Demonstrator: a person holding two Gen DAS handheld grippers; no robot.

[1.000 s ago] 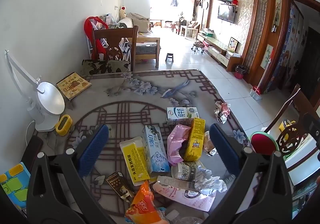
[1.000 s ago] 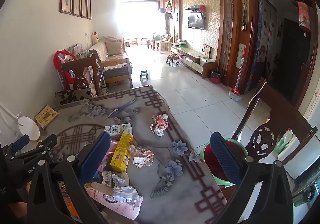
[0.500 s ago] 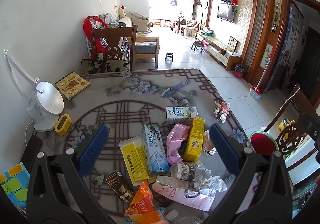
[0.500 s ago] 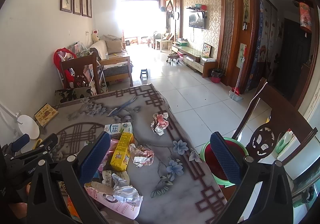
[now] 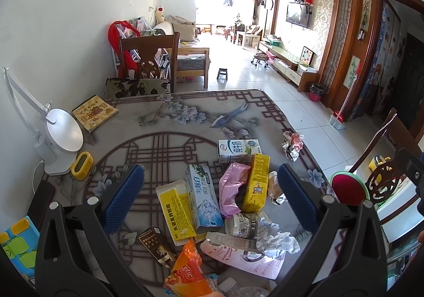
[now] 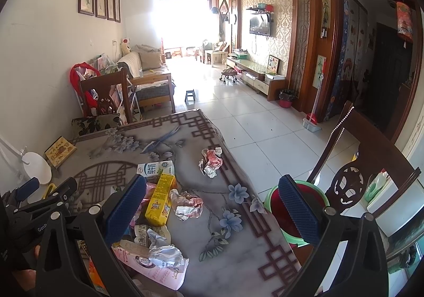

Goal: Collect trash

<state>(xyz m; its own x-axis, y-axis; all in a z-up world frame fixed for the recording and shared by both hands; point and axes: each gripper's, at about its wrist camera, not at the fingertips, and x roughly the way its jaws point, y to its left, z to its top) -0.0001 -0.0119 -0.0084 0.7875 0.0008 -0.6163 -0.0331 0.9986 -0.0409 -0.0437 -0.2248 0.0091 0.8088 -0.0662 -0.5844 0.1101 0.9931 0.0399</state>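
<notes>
Both gaping grippers hover over crumpled foil wrappers [image 6: 188, 207] and cartons [image 5: 202, 199]

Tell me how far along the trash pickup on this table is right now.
Nothing looks collected yet. Both the left gripper and right gripper are open and empty above the table. Left to do: the yellow carton, milk carton, pink bag, orange wrapper and crumpled foil wrappers all lie on it. The green bucket beside the table seems the likely bin.
</notes>
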